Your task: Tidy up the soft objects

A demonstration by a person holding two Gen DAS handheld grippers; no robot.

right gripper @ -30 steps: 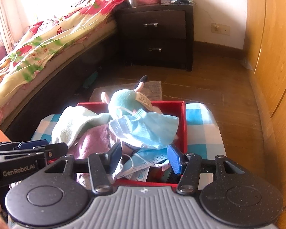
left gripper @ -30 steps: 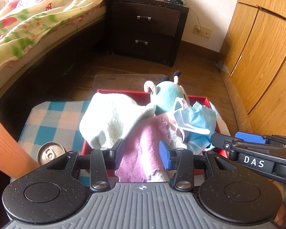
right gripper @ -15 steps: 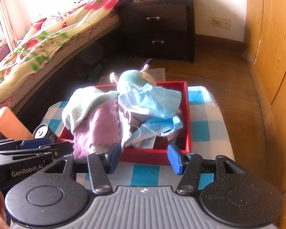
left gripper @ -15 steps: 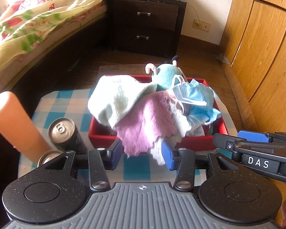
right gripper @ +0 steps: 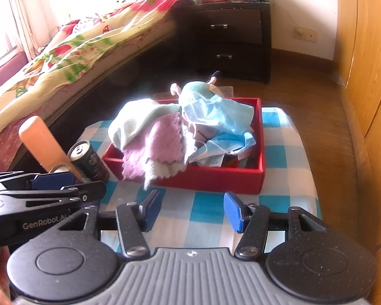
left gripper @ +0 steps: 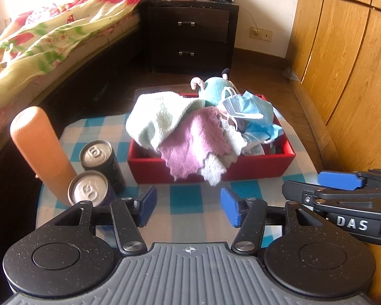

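Note:
A red box [left gripper: 254,169] [right gripper: 216,179] stands on the checked cloth, heaped with soft things. A pale green towel [left gripper: 160,117] [right gripper: 132,124] and a pink cloth [left gripper: 190,142] [right gripper: 162,142] spill over its near wall. Blue face masks [left gripper: 251,109] [right gripper: 221,111] lie beside a teal plush toy [left gripper: 213,90] [right gripper: 193,89] at the far end. My left gripper [left gripper: 188,207] hangs short of the box, jaws opening, nothing between them. My right gripper [right gripper: 191,209] is likewise back from the box, jaws opening and empty.
An orange bottle [left gripper: 40,150] [right gripper: 43,142] and two drink cans [left gripper: 99,157] [left gripper: 89,189] stand left of the box. A bed [left gripper: 50,40] runs along the left, a dark nightstand [left gripper: 190,30] at the back, wooden wardrobe doors [left gripper: 348,63] on the right. The cloth's edge [right gripper: 310,178] drops to wood floor.
Both grippers have drawn back from the box, which now sits farther off. Their jaws have spread wider. The cloths that lay between the fingers now rest on the box.

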